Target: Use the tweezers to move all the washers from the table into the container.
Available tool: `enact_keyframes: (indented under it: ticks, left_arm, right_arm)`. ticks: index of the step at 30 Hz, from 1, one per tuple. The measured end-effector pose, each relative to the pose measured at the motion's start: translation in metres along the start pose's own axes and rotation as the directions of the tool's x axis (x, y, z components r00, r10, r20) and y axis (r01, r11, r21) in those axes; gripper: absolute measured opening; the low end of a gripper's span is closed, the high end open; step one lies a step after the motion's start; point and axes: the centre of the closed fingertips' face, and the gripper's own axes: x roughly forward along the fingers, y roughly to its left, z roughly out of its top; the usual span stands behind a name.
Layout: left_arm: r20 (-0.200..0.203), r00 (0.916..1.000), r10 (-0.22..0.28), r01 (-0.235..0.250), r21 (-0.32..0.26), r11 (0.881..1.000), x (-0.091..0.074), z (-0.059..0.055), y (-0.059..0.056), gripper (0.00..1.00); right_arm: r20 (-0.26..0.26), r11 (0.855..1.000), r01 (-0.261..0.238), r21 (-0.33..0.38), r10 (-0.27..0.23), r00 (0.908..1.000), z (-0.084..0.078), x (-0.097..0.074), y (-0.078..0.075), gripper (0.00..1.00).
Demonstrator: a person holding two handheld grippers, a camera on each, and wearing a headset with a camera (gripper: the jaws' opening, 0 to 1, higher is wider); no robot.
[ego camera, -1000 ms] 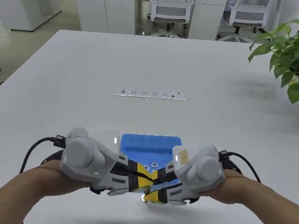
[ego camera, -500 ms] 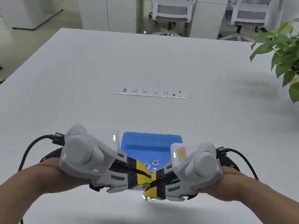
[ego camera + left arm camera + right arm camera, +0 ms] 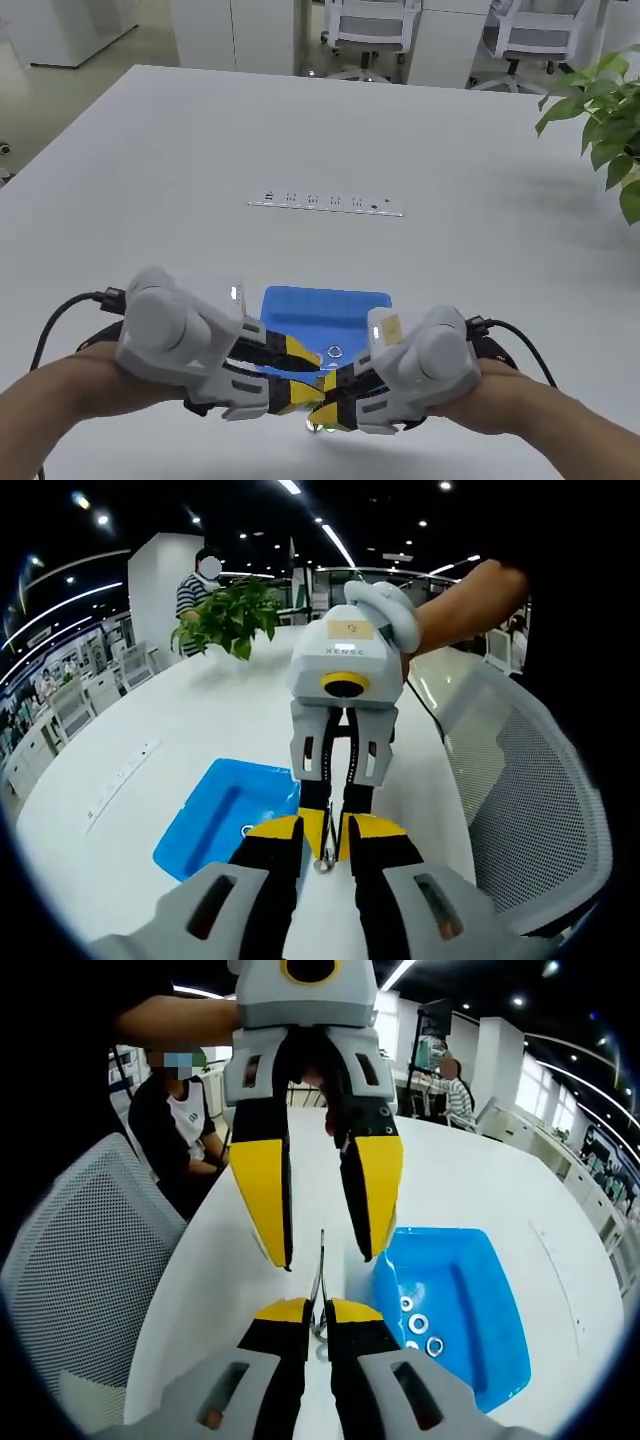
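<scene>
My right gripper [image 3: 320, 1315] is shut on the thin metal tweezers [image 3: 318, 1270], which stick out forward from its jaws. Facing it, my left gripper [image 3: 325, 1255] is open, its yellow jaws on either side of the tweezers' tip. In the head view the two grippers meet tip to tip, left gripper [image 3: 310, 365] and right gripper [image 3: 335, 395], near the table's front edge. Just behind them lies the blue container [image 3: 325, 305]. Three washers [image 3: 418, 1321] lie inside the container [image 3: 480, 1300]. In the left gripper view the tweezers [image 3: 325, 860] sit between my jaws [image 3: 325, 840].
A white socket strip [image 3: 325, 203] is set into the table's middle. A green plant [image 3: 600, 110] stands at the right edge. Office chairs [image 3: 370, 30] stand beyond the far edge, and a mesh chair [image 3: 530, 810] is close behind me. People sit in the background.
The left gripper has drawn slightly to the left and down. The right gripper has edged a little left since the earliest frame. Both stay tip to tip in front of the container.
</scene>
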Motion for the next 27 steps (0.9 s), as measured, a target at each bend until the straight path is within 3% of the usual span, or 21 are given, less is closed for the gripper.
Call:
enact_keyframes:
  ticks: [18,27]
  left_arm:
    - [0.039,0.995,0.092,-0.087,-0.106,0.99,-0.012,-0.014,0.003,0.8]
    - [0.041,0.9905,0.131,-0.124,-0.145,0.982,-0.02,-0.019,0.004,0.95]
  right_arm:
    - [0.003,1.0,0.013,-0.006,-0.013,0.9999,0.011,-0.013,0.0,0.08]
    - [0.009,0.999,0.024,-0.021,-0.024,0.9997,0.023,-0.022,-0.004,0.08]
